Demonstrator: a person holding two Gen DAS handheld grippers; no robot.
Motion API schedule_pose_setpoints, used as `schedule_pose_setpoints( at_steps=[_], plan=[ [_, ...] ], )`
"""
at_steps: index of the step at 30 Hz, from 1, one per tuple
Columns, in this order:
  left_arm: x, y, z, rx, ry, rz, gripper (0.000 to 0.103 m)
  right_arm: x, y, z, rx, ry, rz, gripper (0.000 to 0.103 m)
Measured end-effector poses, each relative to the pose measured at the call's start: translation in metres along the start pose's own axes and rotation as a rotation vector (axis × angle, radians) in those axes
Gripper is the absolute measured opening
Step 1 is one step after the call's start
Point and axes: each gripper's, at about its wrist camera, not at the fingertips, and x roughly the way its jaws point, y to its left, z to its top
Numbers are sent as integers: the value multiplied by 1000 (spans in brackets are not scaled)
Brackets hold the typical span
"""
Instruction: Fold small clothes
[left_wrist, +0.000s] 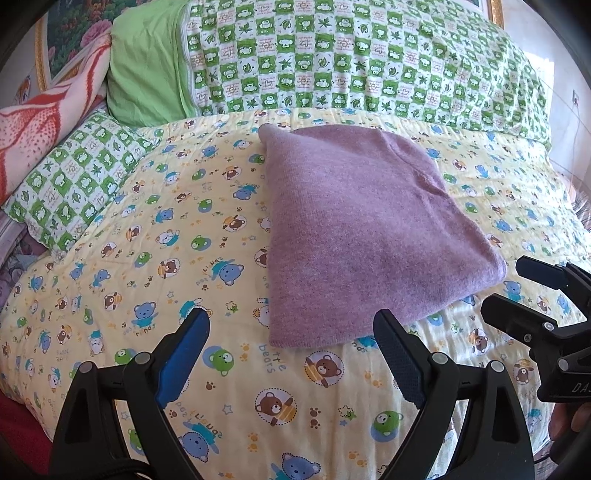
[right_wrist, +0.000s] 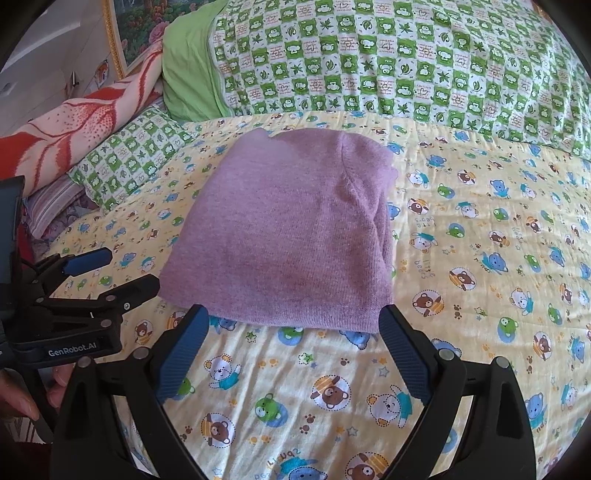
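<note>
A purple knit garment (left_wrist: 362, 229) lies folded into a compact rectangle on the yellow bear-print bedspread (left_wrist: 147, 258); it also shows in the right wrist view (right_wrist: 288, 236). My left gripper (left_wrist: 291, 325) is open and empty, just short of the garment's near edge. My right gripper (right_wrist: 291, 321) is open and empty at the garment's near edge. The right gripper also shows at the right of the left wrist view (left_wrist: 517, 288), beside the garment's near right corner. The left gripper shows at the left of the right wrist view (right_wrist: 118, 273).
A green checked quilt (left_wrist: 369, 62) is piled along the far side of the bed. A green checked pillow (left_wrist: 77, 181) and a red-and-pink blanket (left_wrist: 40, 122) lie at the far left. A framed picture (right_wrist: 129, 33) hangs behind them.
</note>
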Motion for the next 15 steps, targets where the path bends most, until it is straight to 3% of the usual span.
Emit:
schedule_pose_setpoints(
  at_steps=[15],
  plan=[
    [4,2,0,-5,19,1,92,1,-1,1,6,11,12,93]
  ],
)
